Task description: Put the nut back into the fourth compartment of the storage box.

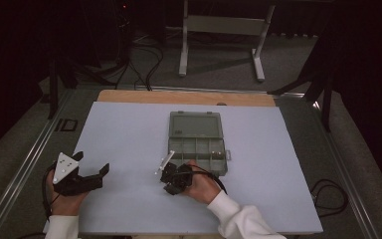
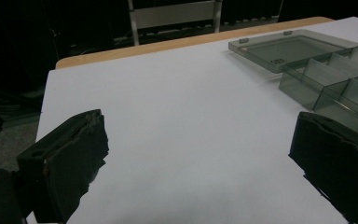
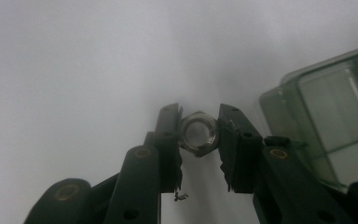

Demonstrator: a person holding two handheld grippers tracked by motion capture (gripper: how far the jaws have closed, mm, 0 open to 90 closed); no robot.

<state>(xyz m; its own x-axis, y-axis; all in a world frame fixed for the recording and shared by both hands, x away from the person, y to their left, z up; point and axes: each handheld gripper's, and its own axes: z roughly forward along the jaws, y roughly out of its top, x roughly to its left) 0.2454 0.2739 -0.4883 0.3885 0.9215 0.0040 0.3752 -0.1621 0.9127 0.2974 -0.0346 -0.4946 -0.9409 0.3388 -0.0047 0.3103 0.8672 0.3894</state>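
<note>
Right gripper (image 3: pixel 199 135): jaws pinching a steel hex nut (image 3: pixel 198 132) across its flats, hole facing the camera, just above the white mat (image 1: pixel 129 134) beside the organiser's near corner, likely bound for a compartment.
Clear compartment organiser box (image 1: pixel 197 142): lid flat open for access.
Left gripper (image 1: pixel 90 169): jaws spread, empty, parked aside.

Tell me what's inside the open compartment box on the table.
The compartment box lies open, lid flat behind it. A small metallic piece sits in a right-hand compartment; the others look empty. The right gripper, holding a metal nut, and the hand cover its near left corner.
</note>
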